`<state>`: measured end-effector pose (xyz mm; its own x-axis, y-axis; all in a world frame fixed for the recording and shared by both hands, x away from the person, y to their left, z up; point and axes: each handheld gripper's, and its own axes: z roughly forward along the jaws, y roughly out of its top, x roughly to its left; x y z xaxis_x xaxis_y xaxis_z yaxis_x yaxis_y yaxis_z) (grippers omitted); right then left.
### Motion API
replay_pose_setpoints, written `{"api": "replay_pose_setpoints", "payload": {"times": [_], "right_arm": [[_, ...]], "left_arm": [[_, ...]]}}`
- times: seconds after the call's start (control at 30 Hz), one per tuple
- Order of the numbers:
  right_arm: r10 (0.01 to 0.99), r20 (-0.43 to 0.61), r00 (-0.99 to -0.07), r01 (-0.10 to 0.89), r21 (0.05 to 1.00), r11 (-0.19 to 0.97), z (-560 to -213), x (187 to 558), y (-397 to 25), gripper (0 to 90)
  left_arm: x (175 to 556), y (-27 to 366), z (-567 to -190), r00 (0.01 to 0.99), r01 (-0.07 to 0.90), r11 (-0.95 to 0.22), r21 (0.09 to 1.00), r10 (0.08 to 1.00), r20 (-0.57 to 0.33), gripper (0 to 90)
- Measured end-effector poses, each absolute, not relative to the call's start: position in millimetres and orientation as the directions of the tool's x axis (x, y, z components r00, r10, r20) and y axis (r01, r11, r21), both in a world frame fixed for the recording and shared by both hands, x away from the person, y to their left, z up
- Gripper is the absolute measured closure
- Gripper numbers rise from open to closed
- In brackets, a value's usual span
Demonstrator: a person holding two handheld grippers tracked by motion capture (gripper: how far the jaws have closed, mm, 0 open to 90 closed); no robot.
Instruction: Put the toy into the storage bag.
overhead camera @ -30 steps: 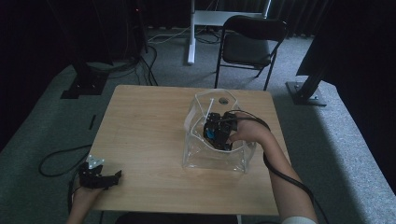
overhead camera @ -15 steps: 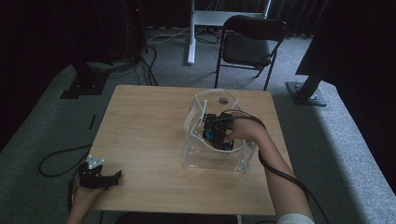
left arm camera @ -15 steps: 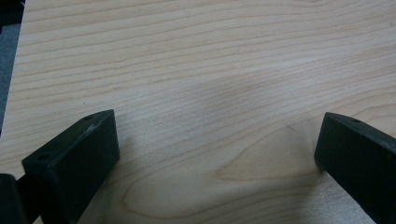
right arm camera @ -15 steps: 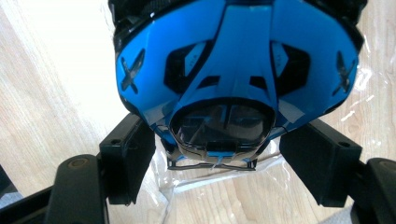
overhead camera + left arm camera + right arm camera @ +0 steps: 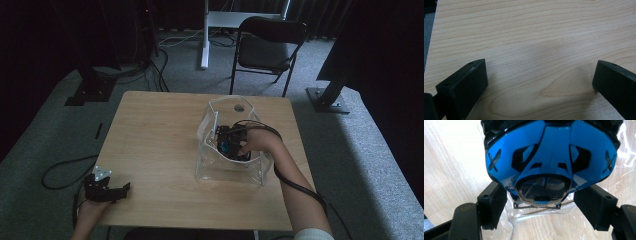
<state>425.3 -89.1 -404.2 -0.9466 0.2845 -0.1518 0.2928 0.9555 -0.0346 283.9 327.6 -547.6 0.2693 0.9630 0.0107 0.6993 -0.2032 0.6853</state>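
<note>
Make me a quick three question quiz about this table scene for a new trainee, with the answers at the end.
1. True or false: the right gripper is inside the clear plastic bag.
2. Which colour is the object between the right gripper's jaws? A red, B blue, C yellow.
3. Fill in: the left gripper rests near the table's front ____ corner, jaws apart over bare wood.

Key
1. True: hand and gripper reach down into the bag.
2. B, blue with black vents. The jaws flank its narrow end; contact cannot be judged.
3. Left.
</note>
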Motion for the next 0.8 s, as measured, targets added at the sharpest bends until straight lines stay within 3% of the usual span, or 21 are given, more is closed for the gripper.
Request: {"api": "replay_pose_setpoints", "payload": {"times": [0.8], "right_arm": [[0.302, -0.116, -0.946, 0.308, -0.037, 0.951, -406.3, 424.1, -91.6, 26.1]], "left_arm": [[283.9, 327.6, -547.5, 0.270, 0.700, -0.204, 0.685, 0.963, 0.011, 0.3]]}}
